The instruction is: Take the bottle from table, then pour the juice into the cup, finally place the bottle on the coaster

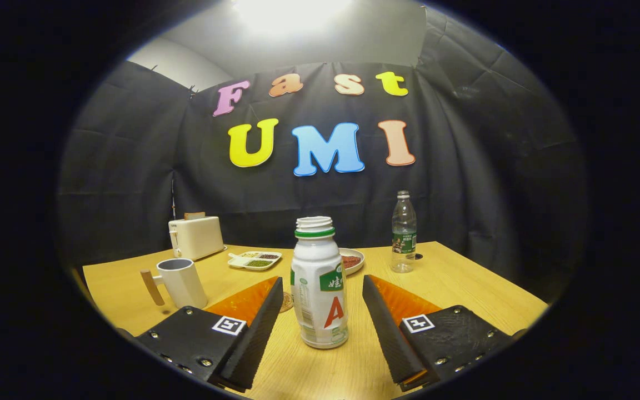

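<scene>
A white juice bottle [319, 286] with a green collar and no cap stands upright on the wooden table [481, 289], between my two fingers. My gripper [323, 294] is open, with a gap between each finger and the bottle's sides. A white cup [180, 282] with a wooden handle stands to the left, just beyond the left finger. A round brown coaster [286, 303] lies on the table behind the left fingertip, mostly hidden by the finger and the bottle.
A white toaster [196, 236] stands at the back left. A small divided dish [255, 259] of grains and a plate [351, 260] lie behind the bottle. A clear water bottle [403, 233] stands at the back right.
</scene>
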